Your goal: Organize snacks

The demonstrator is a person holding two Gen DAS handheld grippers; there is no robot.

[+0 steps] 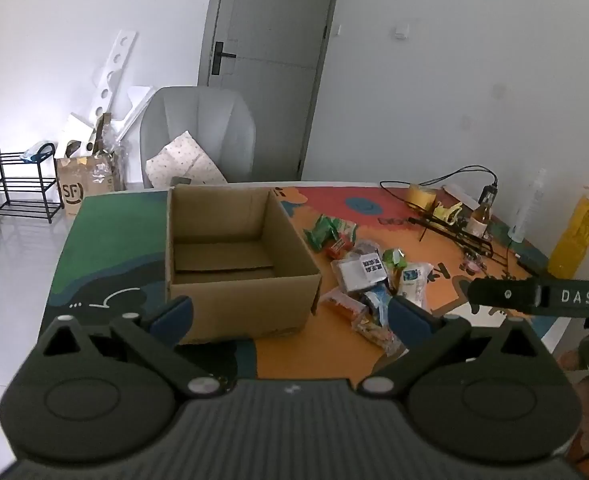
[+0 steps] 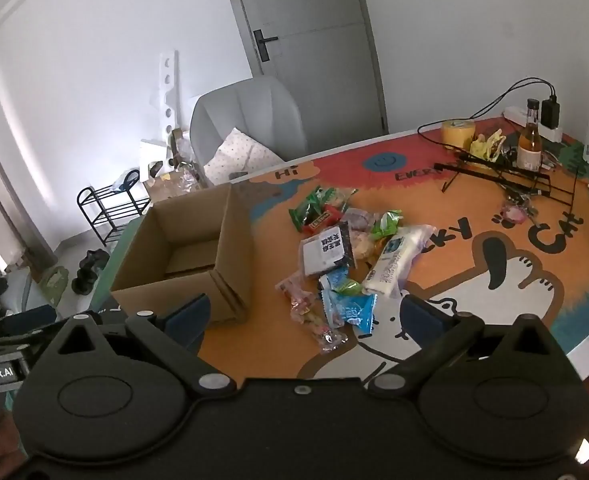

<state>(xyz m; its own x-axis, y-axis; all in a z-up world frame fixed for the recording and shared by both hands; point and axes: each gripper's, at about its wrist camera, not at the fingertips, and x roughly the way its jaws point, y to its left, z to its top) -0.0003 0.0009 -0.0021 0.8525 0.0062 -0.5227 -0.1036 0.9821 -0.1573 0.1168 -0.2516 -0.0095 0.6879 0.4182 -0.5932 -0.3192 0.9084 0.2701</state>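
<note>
at the bottom of each wrist view, your left gripper (image 1: 290, 316) and right gripper (image 2: 304, 316) both stand with jaws spread wide and nothing between them, tilted down toward the table (image 2: 474, 312). from your left gripper, the open cardboard box (image 1: 238, 300) sits straight ahead at 12 o'clock, just past the fingertips, its inside bare of snacks. the snack pile (image 1: 368, 276) lies at 1 o'clock, beside the box's right wall and apart from it. from your right gripper, the pile (image 2: 342, 256) is at 12 o'clock, with a blue packet (image 2: 352, 310) nearest the jaws, a long white packet (image 2: 396, 262) just beyond, and green packets (image 2: 314, 206) at the far edge. the box (image 2: 230, 240) stands at 10 o'clock. farther out at 2 o'clock, a brown bottle (image 2: 530, 140), a yellow tape roll (image 2: 457, 133) and a black wire rack (image 2: 502, 176) cluster near the table's far end. a grey chair (image 2: 250, 120) stands behind the table.
</note>
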